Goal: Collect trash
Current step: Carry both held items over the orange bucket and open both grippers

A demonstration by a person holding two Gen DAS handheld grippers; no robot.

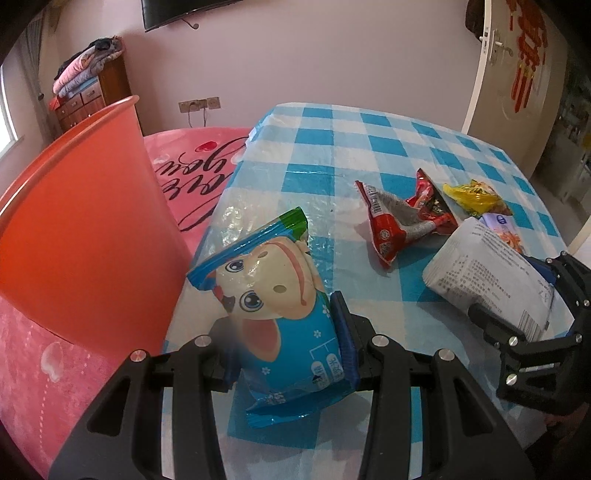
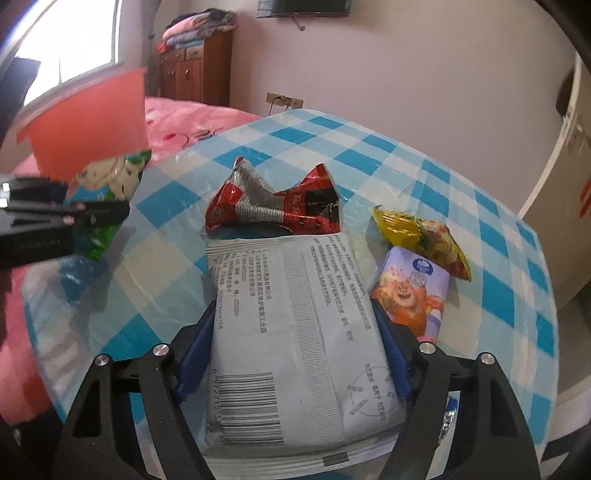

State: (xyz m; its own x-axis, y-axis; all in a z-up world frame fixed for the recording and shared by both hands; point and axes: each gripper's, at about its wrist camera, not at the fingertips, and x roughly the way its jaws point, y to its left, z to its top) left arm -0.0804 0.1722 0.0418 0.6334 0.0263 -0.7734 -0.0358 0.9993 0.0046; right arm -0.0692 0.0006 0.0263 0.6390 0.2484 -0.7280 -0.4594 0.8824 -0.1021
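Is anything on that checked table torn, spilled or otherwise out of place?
Yes. The red wrapper in the middle of the table is ripped open and crumpled, its silver inside showing. A yellow packet beside it lies crumpled, its end over a small purple carton. Nothing seems spilled.

- A cartoon-printed packet (image 1: 280, 314) is held between the pads of the left tool (image 1: 286, 343), above the near left edge of the tabletop (image 1: 332, 147).
- A bin (image 1: 85, 229) is set on the bed (image 1: 192, 173), left of the tabletop and just beside the packet.
- A large flat pack (image 2: 291, 332) lies on the tabletop between the pads of the right tool (image 2: 291, 354).
- A torn wrapper (image 2: 273, 203) is seen just behind the flat pack.
- A small carton (image 2: 410, 295) lies right of the flat pack, with a crumpled bag (image 2: 421, 236) partly resting on its far end.
- A chest of drawers (image 2: 192, 70) stands behind the bed, folded bedding (image 2: 199, 26) stacked on it.
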